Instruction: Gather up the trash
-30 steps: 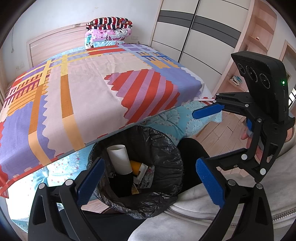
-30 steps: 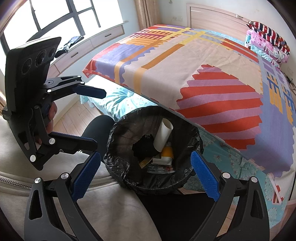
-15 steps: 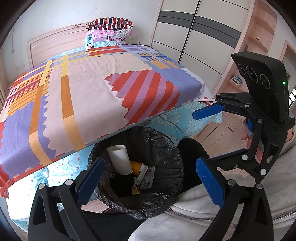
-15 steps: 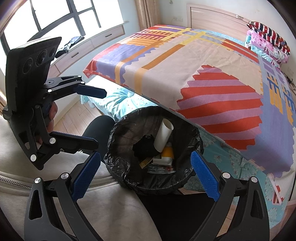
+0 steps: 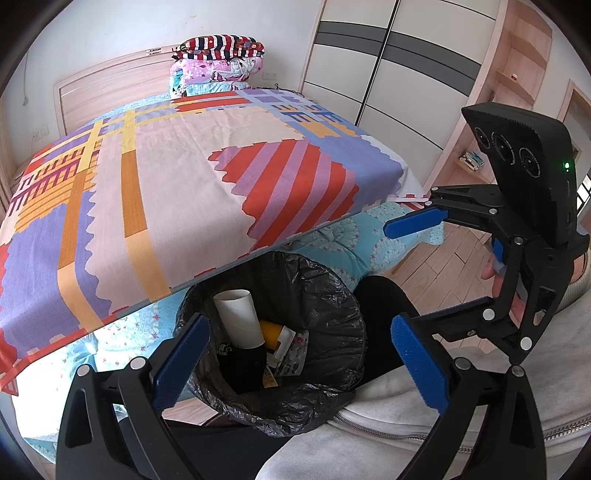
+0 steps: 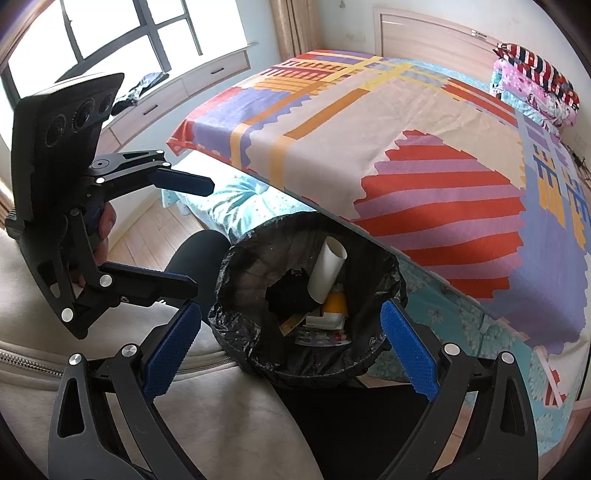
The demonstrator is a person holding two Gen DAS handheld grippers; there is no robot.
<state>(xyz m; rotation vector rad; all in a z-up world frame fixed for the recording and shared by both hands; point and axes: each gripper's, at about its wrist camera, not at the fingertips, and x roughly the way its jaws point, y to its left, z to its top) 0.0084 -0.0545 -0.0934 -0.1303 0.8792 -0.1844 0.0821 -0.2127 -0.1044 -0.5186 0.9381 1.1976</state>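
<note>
A home bedroom: quilt-covered bed (image 5: 192,192), sliding wardrobe (image 5: 399,74), window (image 6: 122,33).

The bed (image 5: 177,192) carries a patterned blanket (image 5: 258,177) (folded quilts (image 5: 218,62) stacked at its head).

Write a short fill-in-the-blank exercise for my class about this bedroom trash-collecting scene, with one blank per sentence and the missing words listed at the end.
1. The trash bin is lined with a plastic bag of the colour ____.
2. The white cardboard tube stands leaning inside the ____.
3. Both the left gripper and the right gripper have their jaws ____.
4. The folded blankets are stacked at the head of the ____.

Missing words: black; bin; open; bed
</note>
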